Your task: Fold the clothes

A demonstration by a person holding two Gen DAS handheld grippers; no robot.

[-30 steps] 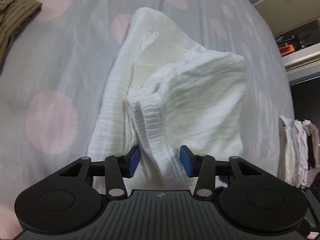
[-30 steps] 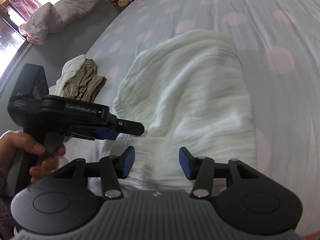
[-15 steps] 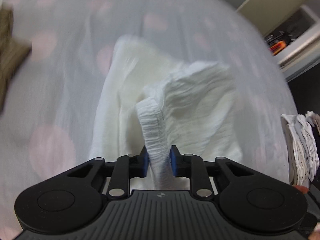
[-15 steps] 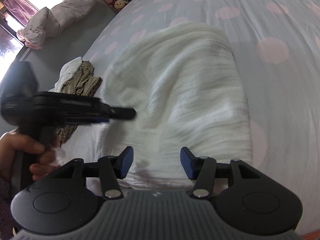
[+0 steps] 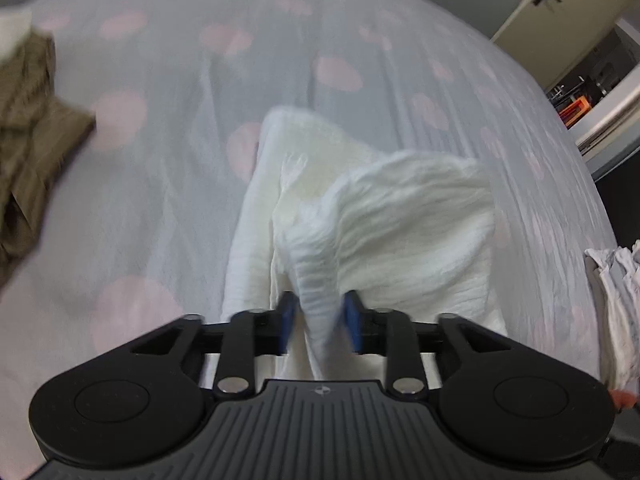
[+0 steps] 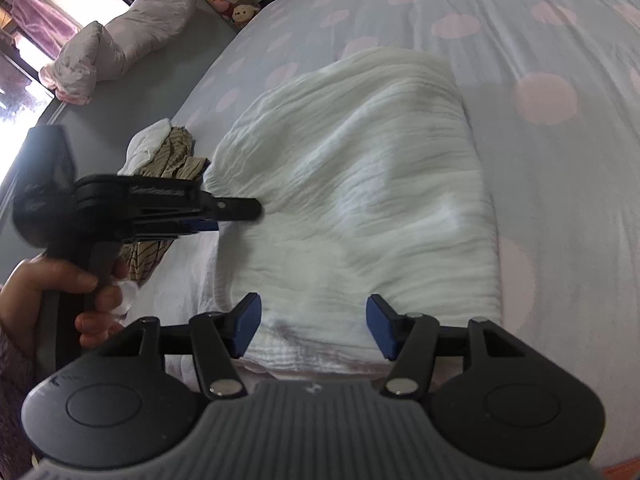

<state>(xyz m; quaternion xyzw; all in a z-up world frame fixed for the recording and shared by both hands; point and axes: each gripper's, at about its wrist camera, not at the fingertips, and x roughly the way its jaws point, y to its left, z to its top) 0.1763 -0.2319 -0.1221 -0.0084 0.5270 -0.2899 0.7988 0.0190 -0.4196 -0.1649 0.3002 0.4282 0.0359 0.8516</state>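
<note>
White garment (image 6: 360, 200) is lying mid-bed, partly doubled over. Left gripper (image 5: 320, 320), clenched on a bunched edge half a second ago, is now easing apart; blur is obscuring whether cloth is held. Right gripper (image 6: 312, 320) is hovering released at the near hem. The fold is probably being laid down. Beyond, the dotted bed sheet (image 5: 160, 200) is carrying a striped garment (image 5: 28, 120) toward the left edge; a cabinet (image 5: 560, 20) is standing farther off.

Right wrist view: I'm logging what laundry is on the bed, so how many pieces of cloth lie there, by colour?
White, crinkled garment under the grippers: 1
White cloth in the side pile: 1
Brown striped garment in that pile: 1
Total: 3
</note>
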